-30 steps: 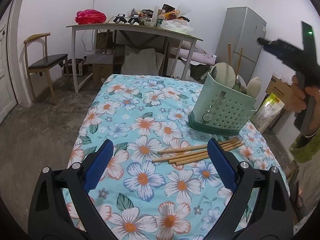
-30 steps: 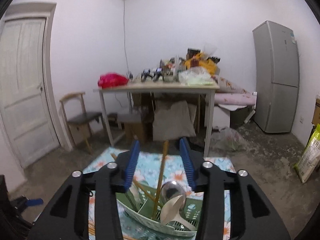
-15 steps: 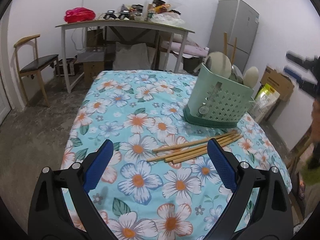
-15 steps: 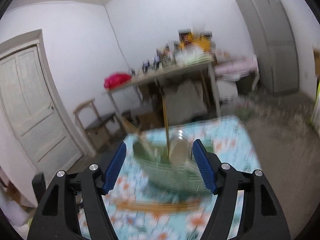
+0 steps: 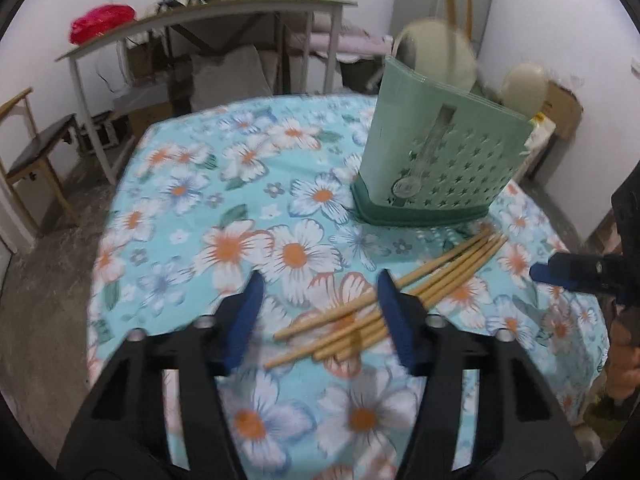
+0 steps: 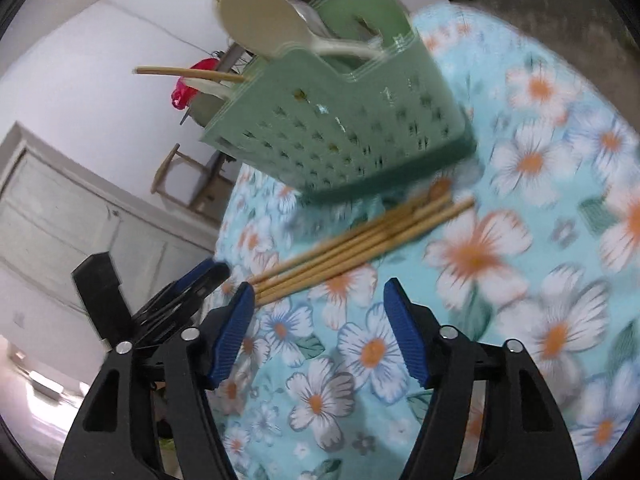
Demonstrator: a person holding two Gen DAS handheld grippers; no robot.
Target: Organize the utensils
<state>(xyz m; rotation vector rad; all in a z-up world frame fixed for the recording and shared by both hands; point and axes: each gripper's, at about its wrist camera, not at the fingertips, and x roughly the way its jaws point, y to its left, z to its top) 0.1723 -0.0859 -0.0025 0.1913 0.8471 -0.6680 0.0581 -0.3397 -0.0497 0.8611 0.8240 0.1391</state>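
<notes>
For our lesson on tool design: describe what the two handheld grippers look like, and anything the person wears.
Both the left gripper and the right gripper have black plastic frames with triangular cut-outs, silver pivot bolts and two blue ribbed finger pads. No cables show. Any clothing at the picture edge is too blurred to describe.
</notes>
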